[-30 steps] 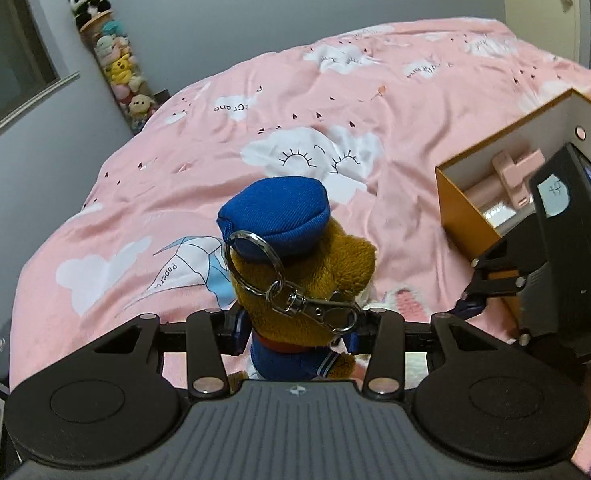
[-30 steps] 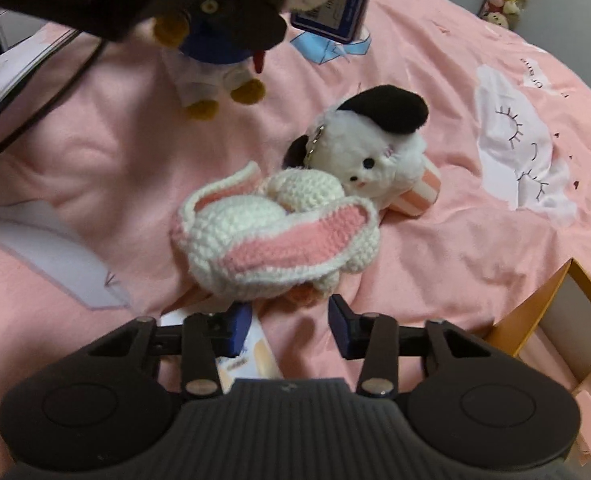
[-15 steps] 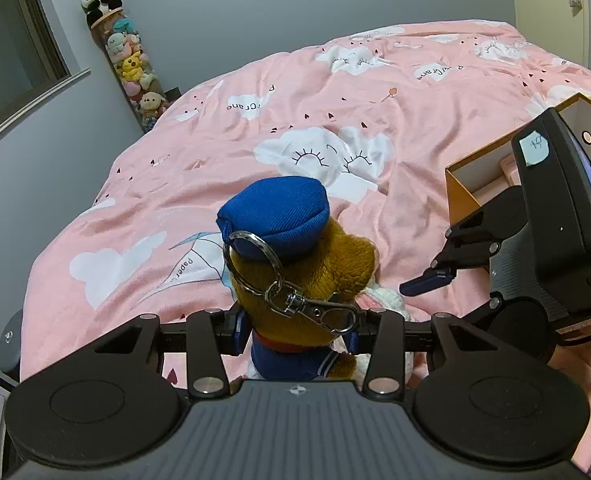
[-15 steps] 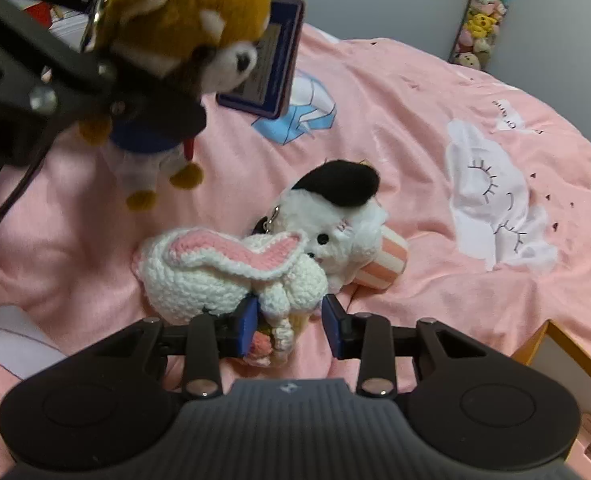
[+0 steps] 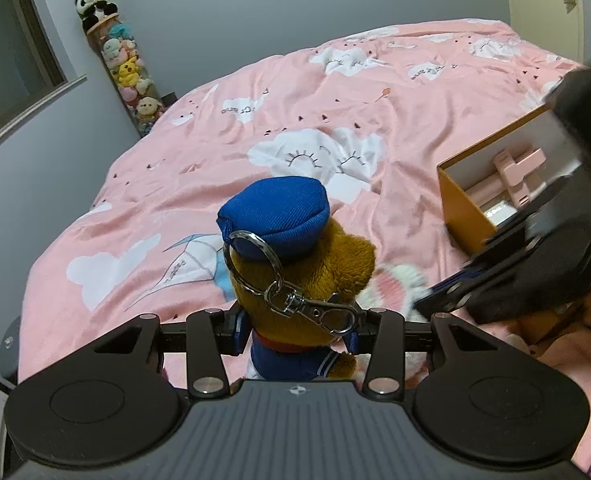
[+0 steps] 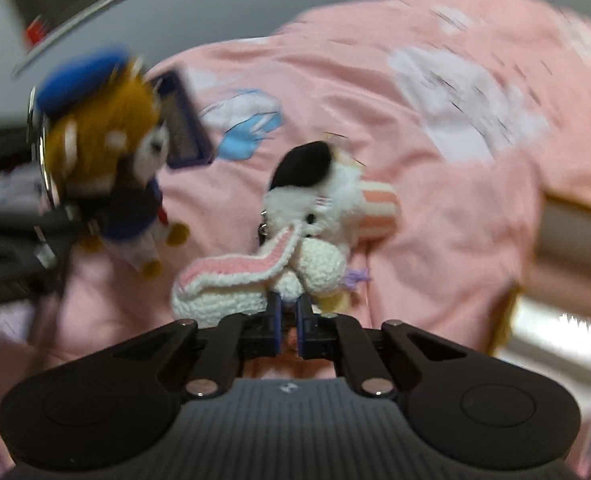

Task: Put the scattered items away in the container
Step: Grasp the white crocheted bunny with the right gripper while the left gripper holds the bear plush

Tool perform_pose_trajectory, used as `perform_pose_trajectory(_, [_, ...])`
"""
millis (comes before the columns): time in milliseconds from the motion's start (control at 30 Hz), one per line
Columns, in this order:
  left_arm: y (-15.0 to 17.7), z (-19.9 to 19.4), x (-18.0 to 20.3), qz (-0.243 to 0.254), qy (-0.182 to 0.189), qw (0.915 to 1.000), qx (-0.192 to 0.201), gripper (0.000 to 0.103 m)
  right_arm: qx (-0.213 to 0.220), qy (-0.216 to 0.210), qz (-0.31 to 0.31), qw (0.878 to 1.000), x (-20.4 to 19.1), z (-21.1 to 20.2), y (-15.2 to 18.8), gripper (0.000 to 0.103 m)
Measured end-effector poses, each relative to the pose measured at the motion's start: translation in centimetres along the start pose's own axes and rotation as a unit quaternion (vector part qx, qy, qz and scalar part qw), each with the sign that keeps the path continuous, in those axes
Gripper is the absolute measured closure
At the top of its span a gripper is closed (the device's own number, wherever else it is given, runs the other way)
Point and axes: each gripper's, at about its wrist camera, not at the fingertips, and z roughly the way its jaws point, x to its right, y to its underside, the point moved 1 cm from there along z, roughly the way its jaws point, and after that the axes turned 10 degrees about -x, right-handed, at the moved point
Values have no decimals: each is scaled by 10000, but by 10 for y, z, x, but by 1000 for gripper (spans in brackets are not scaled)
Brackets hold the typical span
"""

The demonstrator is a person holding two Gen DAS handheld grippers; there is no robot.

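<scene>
Over pink bed — right claw (image 6: 289,312) (blurred) pinches crochet bunny (image 6: 251,276)

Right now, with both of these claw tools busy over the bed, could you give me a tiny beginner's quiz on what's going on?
1. True or false: the left gripper holds the brown bear.
2. What has the right gripper pinched? A) striped cup B) crocheted bunny C) card
3. What colour is the box outside?

Key: 1 true; 2 B; 3 orange.
</scene>
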Motion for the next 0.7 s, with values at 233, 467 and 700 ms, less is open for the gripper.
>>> perform_pose_trajectory(233, [4, -11, 7, 4, 226, 9996, 158, 53, 126, 8, 1188, 9928, 20, -31, 5, 95])
perform_pose_trajectory(467, [16, -5, 27, 55, 261, 9996, -77, 53, 54, 107, 1548, 9879, 35, 20, -4, 94])
perform_pose_trajectory(700, [13, 16, 31, -446, 244, 9984, -252, 53, 205, 515, 472, 9973, 18, 15, -7, 90])
